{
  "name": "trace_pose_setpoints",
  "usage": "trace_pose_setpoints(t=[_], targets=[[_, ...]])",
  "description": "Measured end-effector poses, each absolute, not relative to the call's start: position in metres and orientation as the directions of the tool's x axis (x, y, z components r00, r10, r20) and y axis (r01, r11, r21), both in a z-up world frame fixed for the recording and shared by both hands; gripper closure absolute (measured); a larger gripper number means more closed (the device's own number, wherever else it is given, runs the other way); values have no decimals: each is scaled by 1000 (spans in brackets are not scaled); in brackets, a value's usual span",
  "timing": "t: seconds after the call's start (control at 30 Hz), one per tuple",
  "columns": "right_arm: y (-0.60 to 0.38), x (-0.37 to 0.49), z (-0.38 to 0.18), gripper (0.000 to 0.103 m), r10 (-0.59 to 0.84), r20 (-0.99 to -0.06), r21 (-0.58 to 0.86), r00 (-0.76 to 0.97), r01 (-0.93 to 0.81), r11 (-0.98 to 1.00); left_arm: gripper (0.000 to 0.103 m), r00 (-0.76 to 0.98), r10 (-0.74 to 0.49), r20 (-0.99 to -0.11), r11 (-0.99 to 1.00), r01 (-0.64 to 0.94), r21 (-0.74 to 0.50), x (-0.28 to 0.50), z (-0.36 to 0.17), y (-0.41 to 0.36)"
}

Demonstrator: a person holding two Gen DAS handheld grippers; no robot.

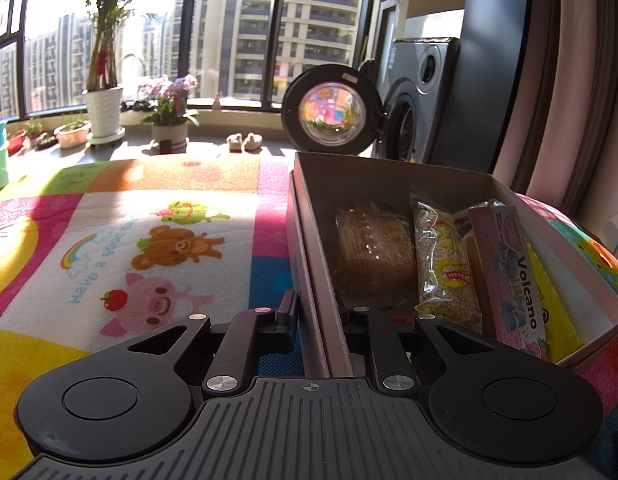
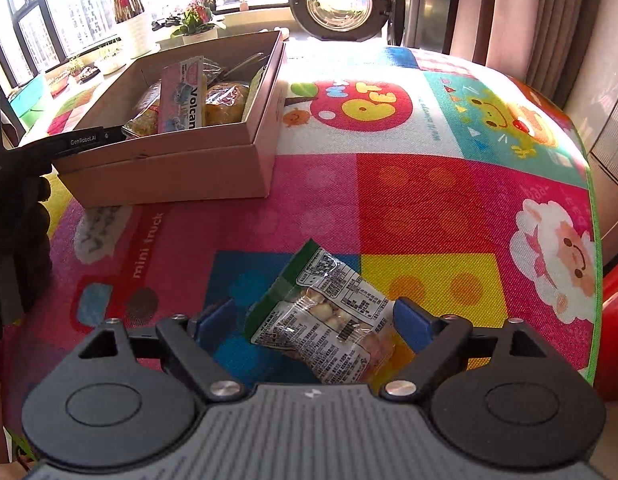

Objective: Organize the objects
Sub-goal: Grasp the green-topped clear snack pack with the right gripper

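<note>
Clear snack packet (image 2: 329, 316) flat on mat, open snack-filled cardboard box (image 2: 213, 160) beyond

Your play mat (image 2: 389, 184) was a patchwork of pink, red, yellow and blue squares printed with cartoon animals (a bear, a pig, a sheep). The cardboard box (image 2: 213, 152) you were filling was plain tan, and inside it stood a pink packet (image 1: 509, 272) lettered "Volcano" in black. The snack bag (image 2: 329, 320) was clear with a green edge and dense black print. Your right tool (image 2: 313, 320) had blue pads on black arms.
</note>
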State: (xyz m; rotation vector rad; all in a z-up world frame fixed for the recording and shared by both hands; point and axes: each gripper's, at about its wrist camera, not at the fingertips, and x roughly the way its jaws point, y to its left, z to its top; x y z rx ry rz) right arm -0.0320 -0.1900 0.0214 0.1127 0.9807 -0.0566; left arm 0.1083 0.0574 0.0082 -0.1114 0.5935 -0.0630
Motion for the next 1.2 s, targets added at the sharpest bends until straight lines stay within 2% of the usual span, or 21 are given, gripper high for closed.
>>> trace_pose_setpoints(t=[0.1,0.17,0.37,0.47,0.7,0.83,1.0,1.1,1.2], targets=[[-173,-35,25,14,83,-826,118,558,27,993,86,827,-91,-554,992,27,-123,108,8,57],[-160,-37,29,14,90,-820,92,565,-24,995,86,827,-91,-555,992,27,-123,108,8,57],[-138,-47,33,14,-77,-785,-173,615,-97,980,86,827,-91,-555,992,27,-122,108,8,57],[-146,-45,30,14,-124,-781,-220,612,-85,972,86,827,-91,-554,992,27,-122,108,8,57],[-174,-22,31,14,-197,-749,-198,632,70,978,86,827,-91,-555,992,27,-123,108,8,57],[-187,-8,31,14,-125,-782,-73,611,110,991,86,827,-91,-555,992,27,-122,108,8,57],[-178,-9,20,14,-85,-808,-29,583,104,994,86,827,-91,-554,992,27,-122,108,8,57],[-171,-13,19,14,-2,-831,65,557,100,993,86,827,-91,-555,992,27,-122,108,8,57],[-153,-19,26,14,44,-821,78,569,36,996,86,827,-91,-555,992,27,-122,108,8,57]])
